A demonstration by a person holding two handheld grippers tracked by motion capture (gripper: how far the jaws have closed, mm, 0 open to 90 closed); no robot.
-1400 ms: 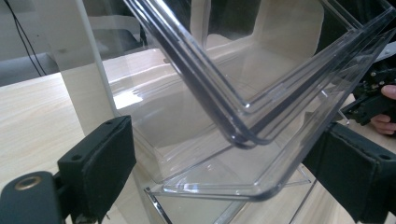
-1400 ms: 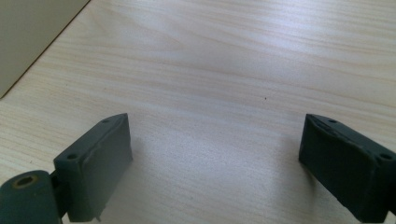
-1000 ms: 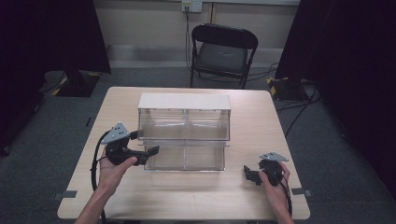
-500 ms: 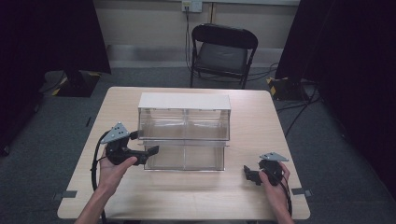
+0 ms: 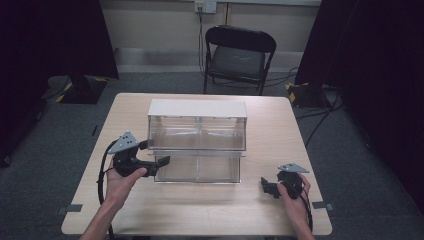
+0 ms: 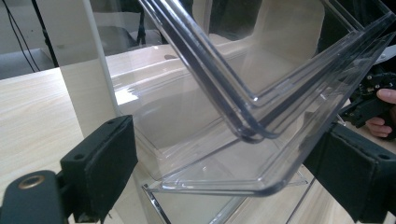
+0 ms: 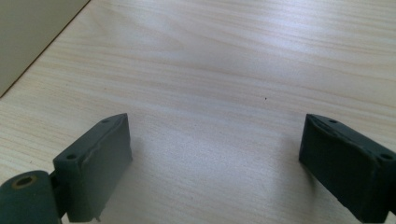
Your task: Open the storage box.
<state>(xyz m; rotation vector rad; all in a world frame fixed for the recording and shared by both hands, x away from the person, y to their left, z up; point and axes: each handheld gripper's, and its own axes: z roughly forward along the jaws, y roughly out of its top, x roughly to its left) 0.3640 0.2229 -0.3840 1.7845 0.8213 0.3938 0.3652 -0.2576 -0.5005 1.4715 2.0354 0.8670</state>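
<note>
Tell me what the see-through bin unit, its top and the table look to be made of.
Bin unit: clear, glossy hard plastic, probably acrylic; the table shows through its walls, and the edges catch highlights in the left gripper view. Its top: opaque, white, matte, probably plastic or painted board. Table: light wood or wood-look laminate, satin; straight grain lines show in the right gripper view.

Clear bin (image 5: 197, 150); pale wood-grain table (image 5: 280, 130)

High view looks down on the table (image 5: 200, 210) (both gripper views sit close above it).
</note>
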